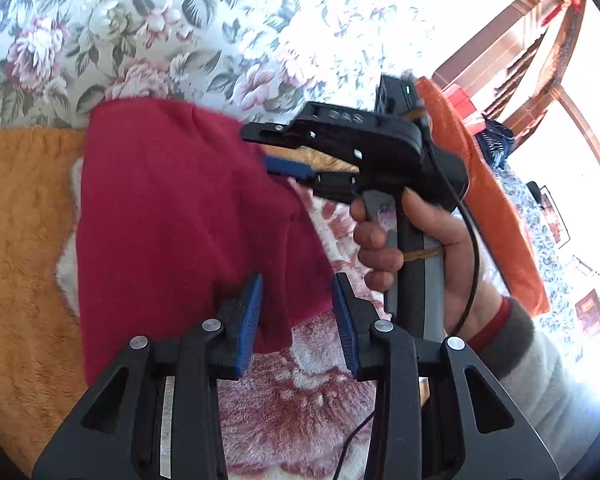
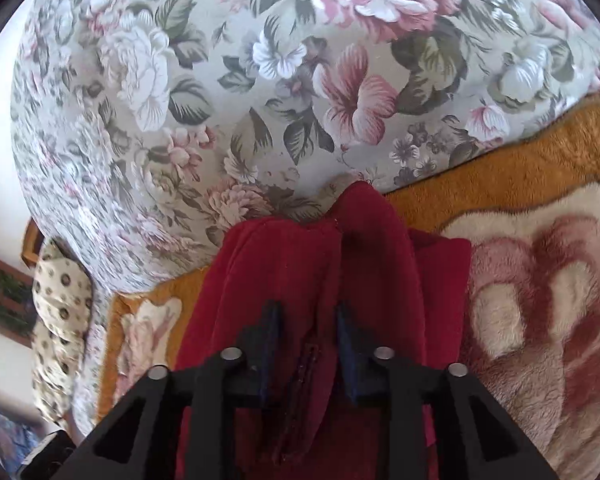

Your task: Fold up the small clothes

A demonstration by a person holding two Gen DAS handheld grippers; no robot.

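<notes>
A dark red garment (image 1: pixel 172 216) lies on a plush orange, white and pink blanket (image 1: pixel 16 240). My left gripper (image 1: pixel 298 292) is open, its blue pads just above the garment's near edge, holding nothing. My right gripper (image 1: pixel 268 152) shows in the left wrist view, held by a hand; its jaws stand apart at the garment's right edge. In the right wrist view the garment (image 2: pixel 292 264) is bunched in folds and fills the gap between the right gripper's (image 2: pixel 308 312) open fingers.
A floral cushion (image 2: pixel 220 80) rises behind the blanket (image 2: pixel 540 280). An orange cloth (image 1: pixel 496 208) and a wooden chair (image 1: pixel 540 40) stand to the right in bright window light. A spotted pillow (image 2: pixel 60 320) lies at far left.
</notes>
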